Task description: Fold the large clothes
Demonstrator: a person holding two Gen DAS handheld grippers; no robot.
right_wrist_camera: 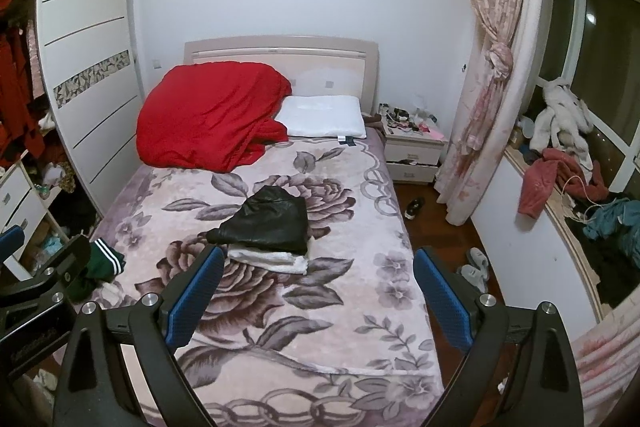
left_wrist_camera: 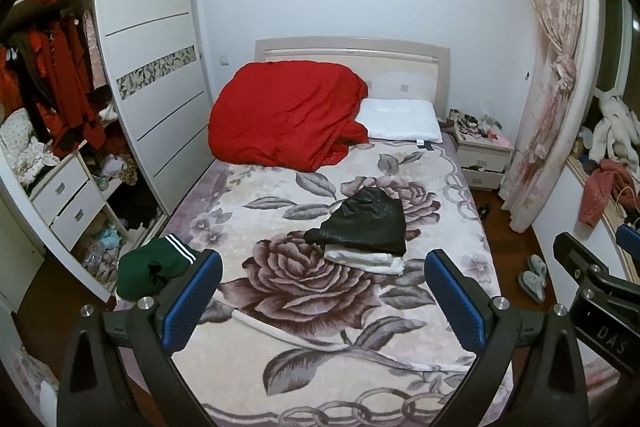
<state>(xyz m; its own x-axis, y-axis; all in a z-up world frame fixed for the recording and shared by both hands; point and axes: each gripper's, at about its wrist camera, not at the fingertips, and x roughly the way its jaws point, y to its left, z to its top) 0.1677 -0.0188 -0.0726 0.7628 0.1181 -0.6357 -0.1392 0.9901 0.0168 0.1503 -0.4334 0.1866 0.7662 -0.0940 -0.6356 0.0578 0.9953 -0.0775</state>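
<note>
A bed with a floral blanket (left_wrist_camera: 312,323) (right_wrist_camera: 320,307) fills both views. A folded black garment (left_wrist_camera: 366,223) (right_wrist_camera: 268,221) lies on a folded white garment (left_wrist_camera: 366,261) (right_wrist_camera: 272,259) in the middle of the bed. A crumpled green garment with white stripes (left_wrist_camera: 152,267) (right_wrist_camera: 100,263) lies at the bed's left edge. My left gripper (left_wrist_camera: 322,279) is open and empty, held above the near part of the bed. My right gripper (right_wrist_camera: 318,277) is open and empty, beside it on the right.
A red duvet (left_wrist_camera: 284,115) and a white pillow (left_wrist_camera: 400,119) lie at the head. An open wardrobe (left_wrist_camera: 52,115) stands left. A nightstand (left_wrist_camera: 482,155), a pink curtain (left_wrist_camera: 556,67), slippers (right_wrist_camera: 474,265) and a cluttered sill (right_wrist_camera: 568,179) are right.
</note>
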